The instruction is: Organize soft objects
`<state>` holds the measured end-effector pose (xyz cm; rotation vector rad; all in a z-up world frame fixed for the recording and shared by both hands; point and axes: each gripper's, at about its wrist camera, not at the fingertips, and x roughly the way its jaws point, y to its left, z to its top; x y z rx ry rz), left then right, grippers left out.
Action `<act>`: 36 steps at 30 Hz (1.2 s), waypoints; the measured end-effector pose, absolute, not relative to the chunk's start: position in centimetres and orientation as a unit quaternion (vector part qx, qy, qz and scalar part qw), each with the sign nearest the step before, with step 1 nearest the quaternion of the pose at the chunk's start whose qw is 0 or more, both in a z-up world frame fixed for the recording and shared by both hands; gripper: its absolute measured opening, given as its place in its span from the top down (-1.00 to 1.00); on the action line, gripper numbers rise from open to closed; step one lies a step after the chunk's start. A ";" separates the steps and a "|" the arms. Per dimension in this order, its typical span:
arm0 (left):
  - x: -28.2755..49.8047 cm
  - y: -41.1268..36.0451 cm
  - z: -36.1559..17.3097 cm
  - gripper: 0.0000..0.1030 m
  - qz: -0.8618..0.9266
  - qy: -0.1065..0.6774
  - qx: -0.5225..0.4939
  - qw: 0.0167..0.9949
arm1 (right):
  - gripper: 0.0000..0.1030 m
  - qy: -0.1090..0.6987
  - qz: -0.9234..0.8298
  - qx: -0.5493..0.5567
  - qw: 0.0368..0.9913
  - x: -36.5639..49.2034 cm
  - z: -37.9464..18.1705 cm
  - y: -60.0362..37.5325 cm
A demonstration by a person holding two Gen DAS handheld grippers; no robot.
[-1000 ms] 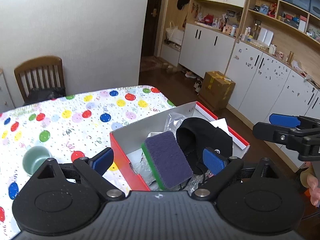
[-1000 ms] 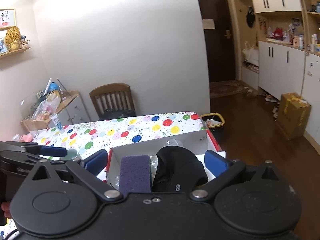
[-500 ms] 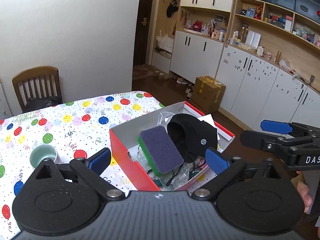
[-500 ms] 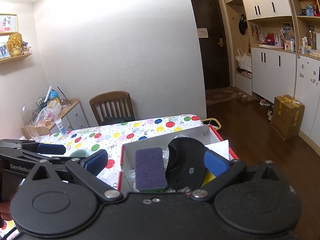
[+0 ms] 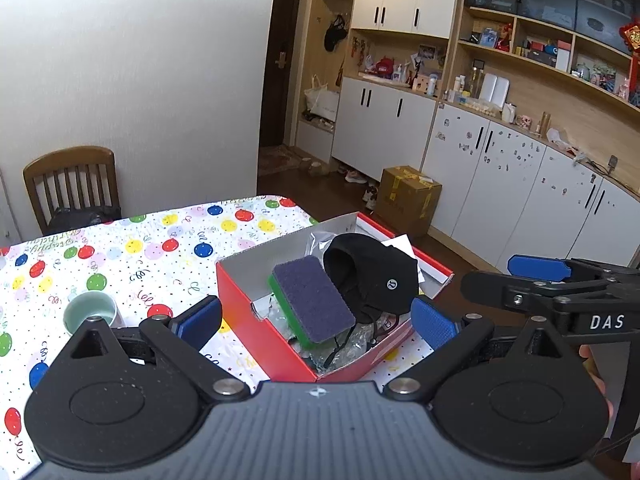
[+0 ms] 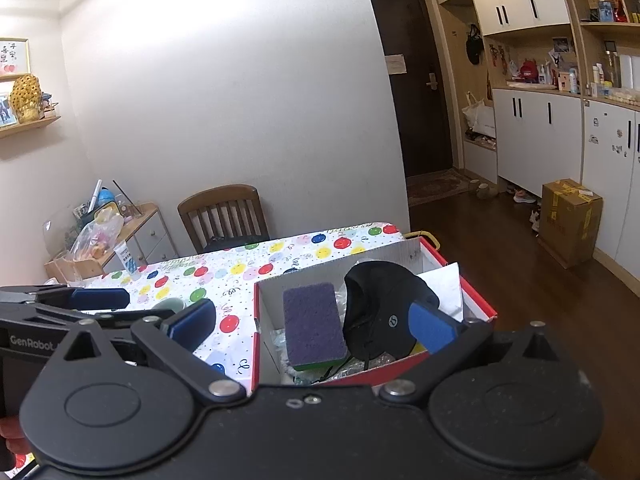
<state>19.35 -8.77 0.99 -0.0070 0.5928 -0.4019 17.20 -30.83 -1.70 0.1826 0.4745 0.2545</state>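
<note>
Both left tongs (image 5: 316, 322) and right tongs (image 6: 312, 326) hang spread and empty; sponge (image 5: 314, 299) and black cap (image 5: 374, 276) lie in the box (image 5: 256, 320) just ahead between their fingers.

Between the blue finger pads (image 5: 199, 322): red box (image 5: 256, 328) with grey-white inner walls, purple-and-green sponge (image 5: 313, 299), black cap (image 5: 372, 276). Beyond the left finger: white tablecloth (image 5: 132, 248) with multicoloured balloon print, pale green cup (image 5: 90, 312).
</note>
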 end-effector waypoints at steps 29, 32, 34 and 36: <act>18.0 -7.3 1.3 -0.97 -0.203 0.271 -0.012 0.941 | -1.00 0.223 0.101 0.096 0.965 15.8 -1.7 -29.6; 17.9 -7.2 1.3 -0.97 -0.206 0.270 -0.009 0.940 | -1.00 0.225 0.099 0.096 0.965 15.7 -1.8 -29.5; 18.0 -7.1 1.3 -0.97 -0.207 0.271 -0.009 0.940 | -1.00 0.226 0.097 0.096 0.965 15.6 -1.7 -29.3; 18.0 -7.0 1.3 -0.97 -0.207 0.272 -0.010 0.940 | -1.00 0.226 0.095 0.095 0.965 15.6 -1.7 -29.0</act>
